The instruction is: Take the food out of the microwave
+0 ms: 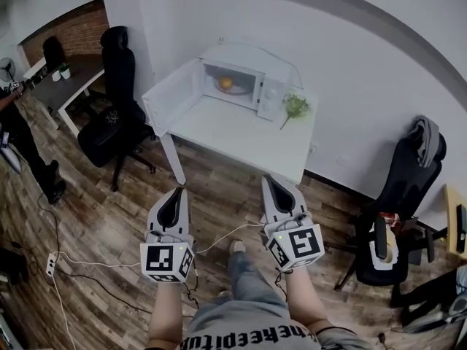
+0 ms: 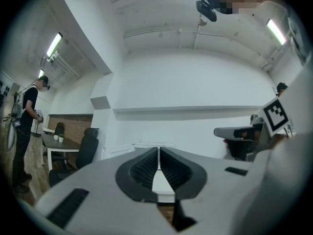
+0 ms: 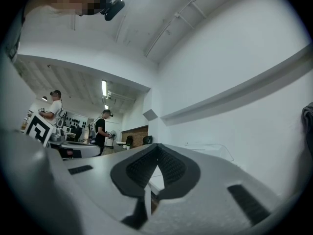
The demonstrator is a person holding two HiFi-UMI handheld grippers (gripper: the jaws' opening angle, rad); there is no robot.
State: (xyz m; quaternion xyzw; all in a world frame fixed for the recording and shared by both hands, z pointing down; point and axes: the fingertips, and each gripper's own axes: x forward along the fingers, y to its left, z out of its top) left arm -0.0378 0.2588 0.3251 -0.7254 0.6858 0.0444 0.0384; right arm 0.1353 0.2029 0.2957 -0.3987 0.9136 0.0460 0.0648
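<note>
Left gripper (image 1: 177, 194) and right gripper (image 1: 272, 182) are hovering over open floor (image 1: 219, 177), fingers clenched empty, before the tabletop's (image 1: 233, 133) near edge; the far microwave (image 1: 271, 93) is standing open.

Left gripper (image 1: 176, 192): my grey moulded shell, lower left of the head view.
Right gripper (image 1: 270, 181): same grey shell, lower centre.
Pads (image 2: 142, 168): black, ribbed, lining my jaws.
Marker cubes (image 1: 167, 259): white with black square patterns.
Shirt (image 1: 248, 330): grey, black lettering, bottom edge.
Jeans (image 1: 244, 279): faded blue.
</note>
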